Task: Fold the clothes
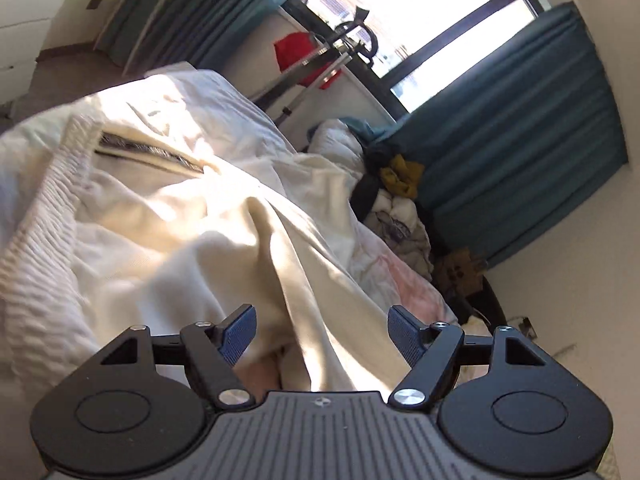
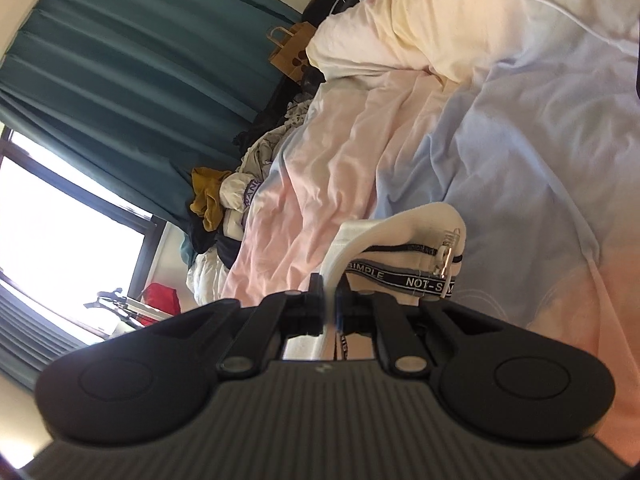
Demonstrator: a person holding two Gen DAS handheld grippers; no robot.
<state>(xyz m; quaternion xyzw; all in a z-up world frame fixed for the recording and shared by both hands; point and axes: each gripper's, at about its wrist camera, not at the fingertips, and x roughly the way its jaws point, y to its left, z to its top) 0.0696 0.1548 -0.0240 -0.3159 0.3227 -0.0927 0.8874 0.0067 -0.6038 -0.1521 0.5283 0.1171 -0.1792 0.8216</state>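
Cream garment (image 1: pixel 168 216) lay spread on the bed (image 2: pixel 520 152) because our right gripper (image 2: pixel 329 304) pinched its taped edge taut while our left gripper (image 1: pixel 322 330) hung released, ready to take hold.

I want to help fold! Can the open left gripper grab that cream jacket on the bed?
Probably yes. The left gripper is open just above the cream zip-up jacket, with nothing between them.

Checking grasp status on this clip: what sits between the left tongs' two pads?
In the left wrist view, the left tongs stand open, and only a raised fold of the cream garment lies in the gap between the pads, ungripped.
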